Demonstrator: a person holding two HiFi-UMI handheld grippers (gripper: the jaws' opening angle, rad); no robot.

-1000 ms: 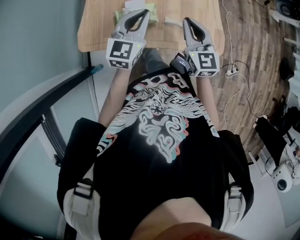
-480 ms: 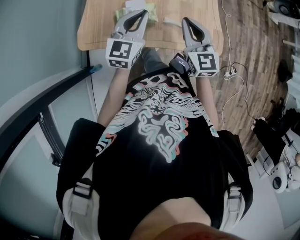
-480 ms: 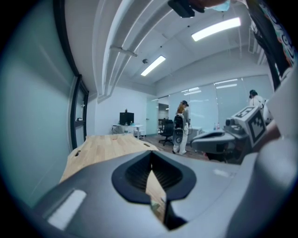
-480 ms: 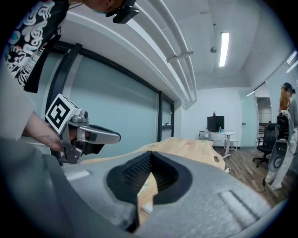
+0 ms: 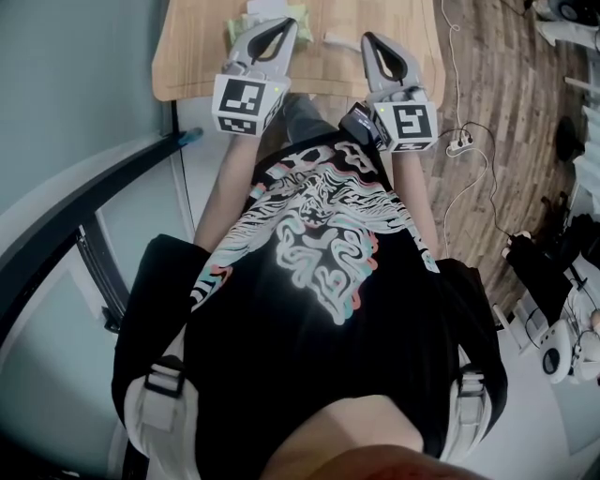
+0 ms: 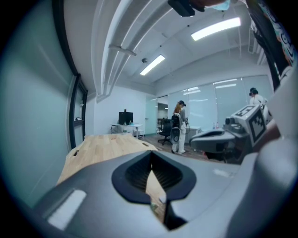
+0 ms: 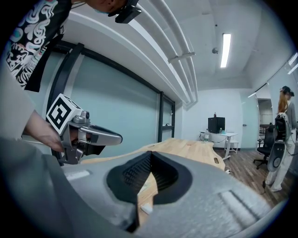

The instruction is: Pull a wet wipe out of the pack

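So both claws are seen parked at the near edge of the wooden desk (image 5: 192, 56), side by side and a little apart. The left claw (image 5: 287, 25) is pressed together with nothing in it, and the right claw (image 5: 368, 41) is pressed together and empty too. The pale green wet wipe pack (image 5: 261, 13) is found lying flat on the desk just past the left claw's tip, partly covered by it in the head view. A small white scrap (image 5: 337, 39) is spotted on the desk between the two claws, and whether it's a pulled-out wipe or something else can't be told. The scene could be read either way: a wipe yet to be drawn, or one lying out. If a wipe is to be drawn, the pack would probably need pinning by one claw while the wipe's edge gets pinched by the other. Nothing is seen blocking the pack. A power strip (image 5: 459, 146) with cables is seen on the floor to the right, well clear.
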